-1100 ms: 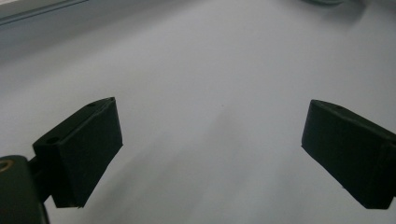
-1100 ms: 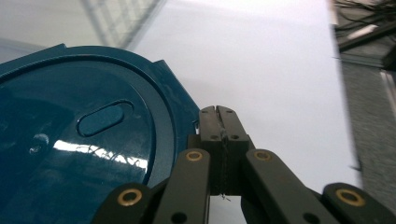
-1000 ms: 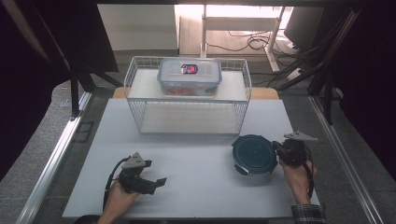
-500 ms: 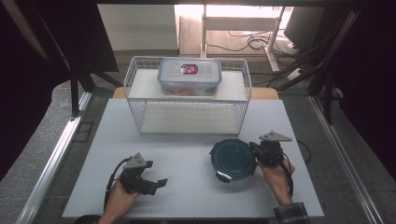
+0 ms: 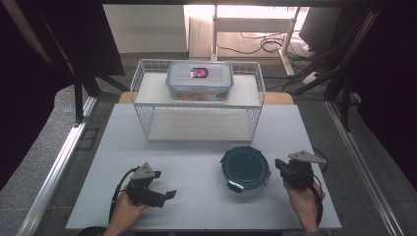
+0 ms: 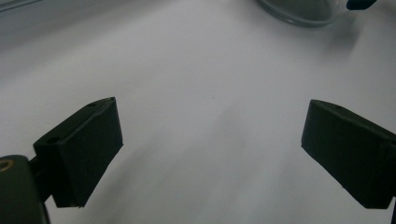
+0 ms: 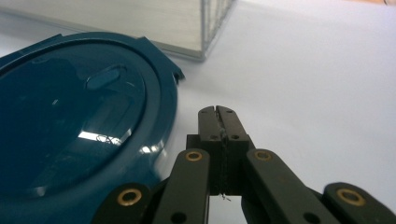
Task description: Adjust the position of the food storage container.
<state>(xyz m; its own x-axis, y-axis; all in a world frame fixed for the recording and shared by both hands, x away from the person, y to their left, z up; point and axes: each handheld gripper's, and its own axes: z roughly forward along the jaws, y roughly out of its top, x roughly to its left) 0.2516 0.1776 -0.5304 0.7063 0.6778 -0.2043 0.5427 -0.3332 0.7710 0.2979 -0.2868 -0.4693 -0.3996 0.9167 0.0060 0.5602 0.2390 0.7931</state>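
Right gripper (image 5: 278, 167): jaws pressed fully together, nothing between them. In the right gripper view (image 7: 217, 111) the two tips meet flush along their length. They sit just right of the round dark-teal lid (image 7: 79, 121); a narrow strip of bare table shows between tips and rim, so I read beside, not touching.

Left gripper (image 5: 167, 194): jaws spread wide and empty. The left gripper view (image 6: 210, 154) shows both black pads well apart with plain white table (image 6: 196, 70) between them. It lies low at the near left of the table, in the person's left hand (image 5: 125, 211).

Round container (image 5: 245, 167): stands on the white table surface (image 5: 196, 162), right of centre, near side, in front of the wire basket (image 5: 255, 105). Lid is on; a light clip tab shows at its near-left edge. In the left gripper view only its clear lower rim (image 6: 303, 11) appears at the far top edge.

Right hand (image 5: 305, 196) comes in from the near right edge, gripper pointing left toward the container.

Wire basket: far centre of the table, white, two levels. A rectangular clear box with a blue-edged lid (image 5: 199, 78) rests on its upper level. Basket corner appears behind the lid in the right gripper view (image 7: 210, 28).
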